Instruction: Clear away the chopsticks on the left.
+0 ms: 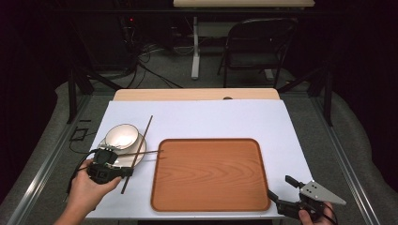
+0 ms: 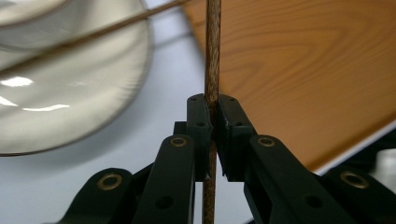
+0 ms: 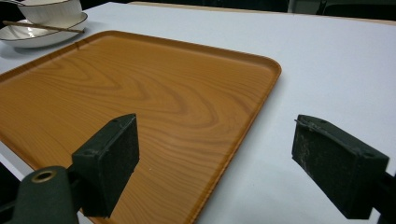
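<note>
Left gripper is clamping one chopstick near its handle end, jaws shut tight on the shaft in the left gripper view. The stick is pointing right, its tip reaching the wooden tray's left rim. Probably gripping low so the long end is steering freely toward the tray. The second chopstick is lying diagonally, leaning on the saucer that is holding the bowl, at the near-left of the table. Right gripper is idling wide open off the tray's near-right corner, holding nothing. Tray is sitting bare, so there's plenty of landing room. Watch the raised rim and the crossing stick when moving right.
</note>
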